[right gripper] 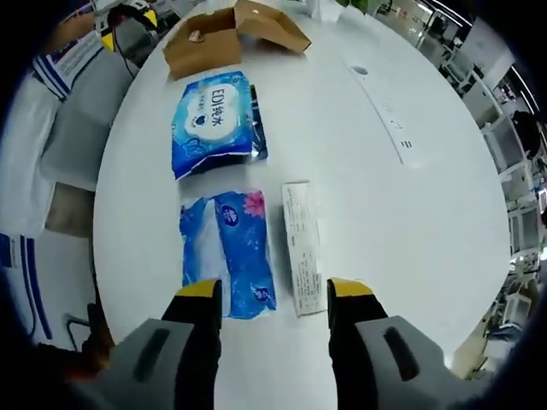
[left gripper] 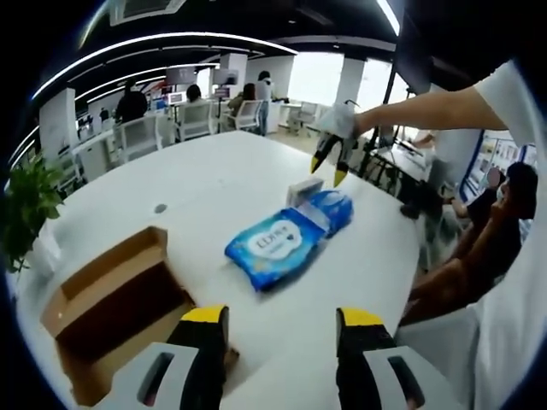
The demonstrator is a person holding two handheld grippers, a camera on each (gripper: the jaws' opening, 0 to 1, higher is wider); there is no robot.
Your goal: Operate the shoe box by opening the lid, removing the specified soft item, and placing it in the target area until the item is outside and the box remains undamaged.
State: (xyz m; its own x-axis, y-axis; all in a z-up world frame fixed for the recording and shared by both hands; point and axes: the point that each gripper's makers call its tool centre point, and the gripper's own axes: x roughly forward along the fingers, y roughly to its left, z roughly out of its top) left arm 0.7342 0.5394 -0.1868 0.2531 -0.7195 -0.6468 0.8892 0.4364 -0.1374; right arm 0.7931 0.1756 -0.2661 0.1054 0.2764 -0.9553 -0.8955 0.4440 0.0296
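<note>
A: Where is the soft item?

B: Out of the box, I judge. The wet-wipe pack [right gripper: 215, 122] lies flat on the white table [right gripper: 359, 196], just beside the open shoe box [right gripper: 231, 34]. In the left gripper view the same pack [left gripper: 275, 245] sits to the right of the box [left gripper: 111, 299], whose lid is folded back. A smaller blue tissue pack [right gripper: 229, 252] and a slim white carton [right gripper: 302, 246] lie just past it.

A: And the grippers?

B: The left gripper [left gripper: 280, 320] hangs by the box's near corner, jaws wide apart, holding nothing. The right gripper [right gripper: 265, 295] hovers over the tissue pack and carton, jaws equally wide and empty; it also shows raised above the table [left gripper: 330, 166] in the left gripper view.

A: What could go wrong?

B: I can't make out any marked target area, so the pack may already be placed or not. A low left gripper could catch the cardboard wall and crease it. A slick pack could slip from a shallow pinch.
</note>
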